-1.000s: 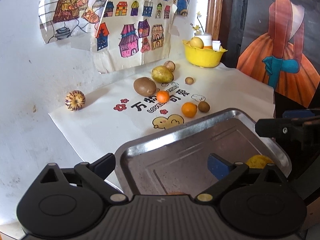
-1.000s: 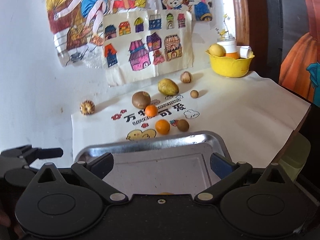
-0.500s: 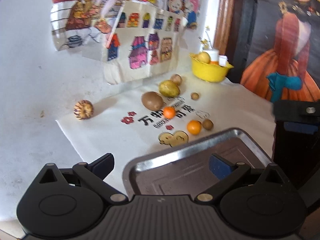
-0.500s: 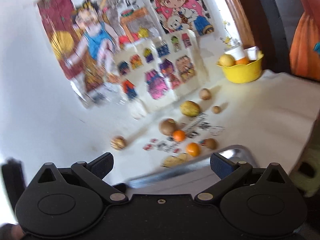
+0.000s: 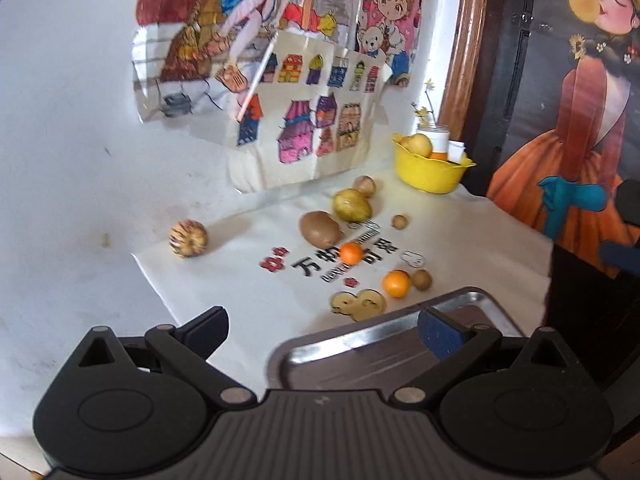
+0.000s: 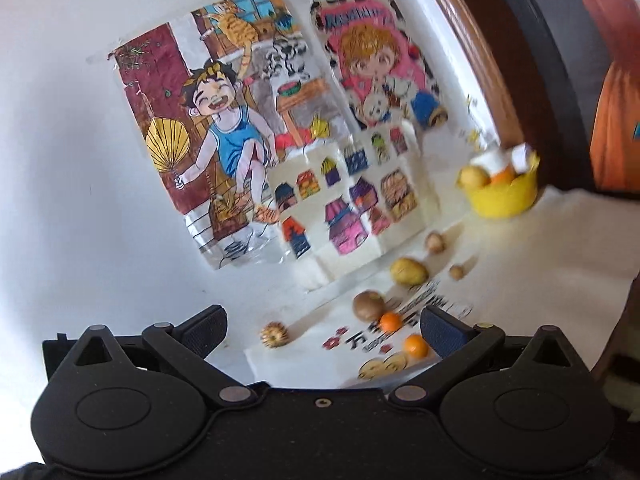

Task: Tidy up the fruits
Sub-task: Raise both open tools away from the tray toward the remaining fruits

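Note:
Several fruits lie on a white printed cloth [image 5: 240,280]: a striped melon [image 5: 188,238], a brown kiwi [image 5: 320,229], a green-yellow mango [image 5: 352,205], two oranges [image 5: 351,253] [image 5: 396,283] and small brown fruits [image 5: 422,280]. A metal tray [image 5: 360,344] sits at the cloth's near edge. My left gripper [image 5: 324,330] hangs open over the tray's near-left corner, holding nothing. My right gripper [image 6: 324,328] is open and empty, tilted up toward the wall, with the melon [image 6: 274,334], kiwi [image 6: 368,305] and oranges [image 6: 390,321] between and beyond its fingers.
A yellow bowl [image 5: 430,168] with fruit and a white bottle stands at the back right by a wooden frame. Children's drawings [image 5: 304,128] hang on the white wall behind the cloth. A dark painted panel [image 5: 560,120] borders the right side.
Both grippers have drawn back and tilted upward. The tray has slid low in the left view and dropped out of the right view, which now shows mostly wall. Fruits have not moved.

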